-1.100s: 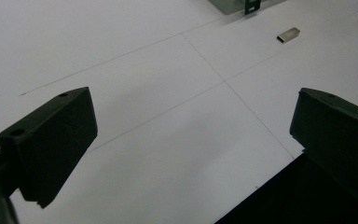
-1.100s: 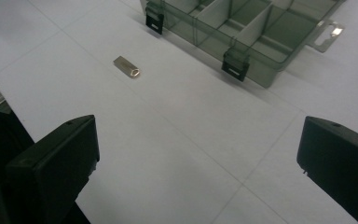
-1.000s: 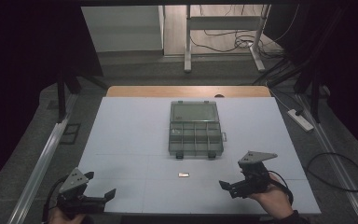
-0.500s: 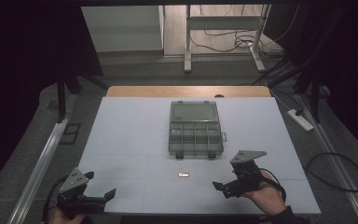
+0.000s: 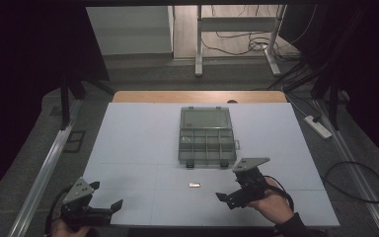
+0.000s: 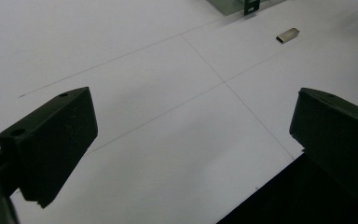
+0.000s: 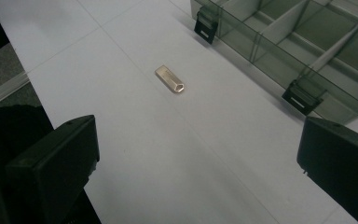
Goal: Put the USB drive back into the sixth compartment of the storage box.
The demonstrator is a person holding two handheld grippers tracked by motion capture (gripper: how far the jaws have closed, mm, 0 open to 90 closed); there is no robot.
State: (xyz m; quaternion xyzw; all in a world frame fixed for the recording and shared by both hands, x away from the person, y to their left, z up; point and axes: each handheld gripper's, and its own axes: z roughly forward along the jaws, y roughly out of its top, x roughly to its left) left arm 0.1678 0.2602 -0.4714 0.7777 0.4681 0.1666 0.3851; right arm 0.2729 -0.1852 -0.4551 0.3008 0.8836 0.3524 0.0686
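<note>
Two wide-open grippers low over a white table, a small metal piece lying between them.

In the high view the left gripper (image 5: 109,206) sits at lower left, the right gripper (image 5: 225,197) at lower centre-right, held by a hand (image 5: 271,201); both have jaws spread wide and empty. The metal piece (image 5: 194,185) lies bare on the table (image 5: 128,143) just below the open compartment box (image 5: 206,137) at frame centre. In the right gripper view nothing stands between jaws and piece (image 7: 170,79); the box's latches (image 7: 302,97) lie to its right.
</note>
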